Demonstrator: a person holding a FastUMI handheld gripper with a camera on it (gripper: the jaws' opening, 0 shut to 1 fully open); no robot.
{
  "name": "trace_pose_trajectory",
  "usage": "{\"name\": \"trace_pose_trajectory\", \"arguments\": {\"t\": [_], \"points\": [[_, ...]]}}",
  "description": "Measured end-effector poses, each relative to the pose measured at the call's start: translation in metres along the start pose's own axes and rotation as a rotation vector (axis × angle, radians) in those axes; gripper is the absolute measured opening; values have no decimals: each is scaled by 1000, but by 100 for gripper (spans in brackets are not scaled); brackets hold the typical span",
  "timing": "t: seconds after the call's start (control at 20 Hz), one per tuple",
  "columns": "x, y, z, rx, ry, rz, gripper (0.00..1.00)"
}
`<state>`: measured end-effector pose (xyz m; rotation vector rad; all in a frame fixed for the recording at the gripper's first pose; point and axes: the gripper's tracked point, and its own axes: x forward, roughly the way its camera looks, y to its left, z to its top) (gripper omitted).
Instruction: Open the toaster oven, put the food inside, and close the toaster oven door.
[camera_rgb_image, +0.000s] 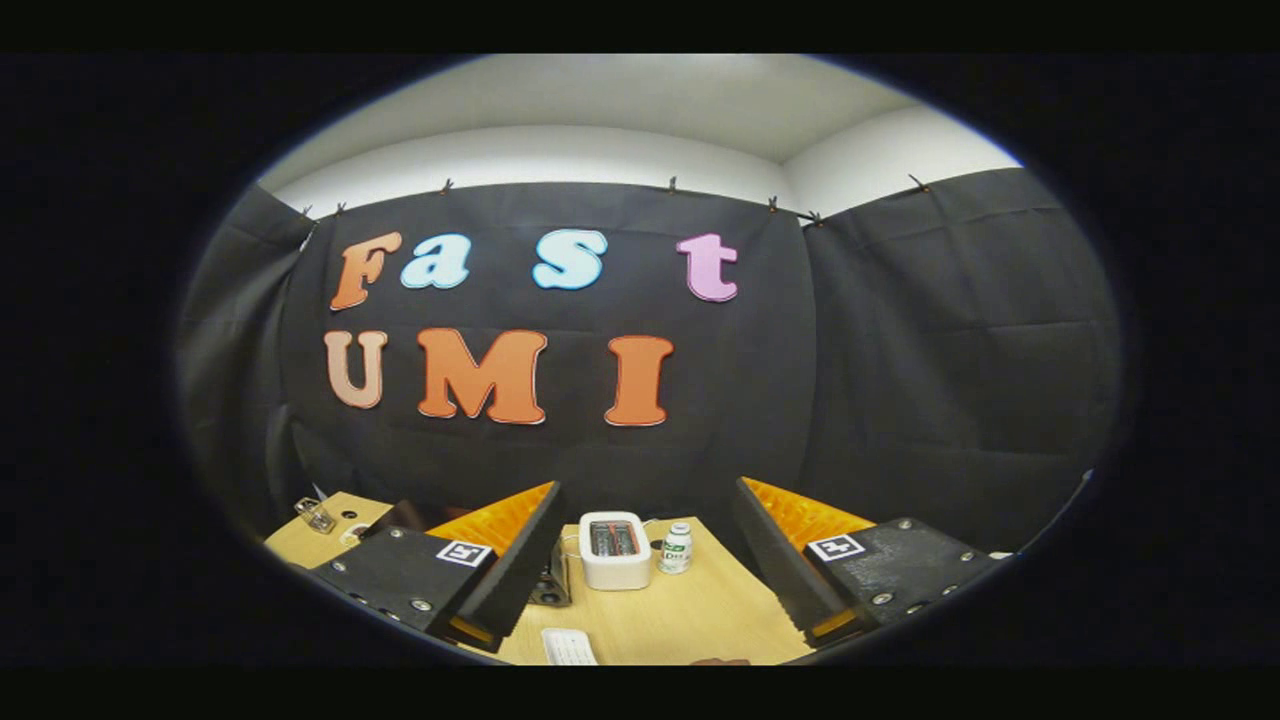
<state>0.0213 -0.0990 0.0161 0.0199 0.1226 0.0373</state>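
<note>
The gripper (640, 575), jaws wide apart and empty, faces the white toaster oven (615, 550) standing far on the table (690, 620), left of a small bottle (677, 548). The appliance appears rigid and smooth; its door handle cannot be made out.

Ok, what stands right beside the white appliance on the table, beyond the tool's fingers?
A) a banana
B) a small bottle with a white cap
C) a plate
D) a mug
B: a small bottle stands upright beside the white appliance on the wooden table, beyond the open tool.
</note>
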Motion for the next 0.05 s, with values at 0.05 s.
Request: {"name": "trace_pose_trajectory", "arguments": {"t": [0.05], "points": [[2,-1,-1,4,6,2,99]]}}
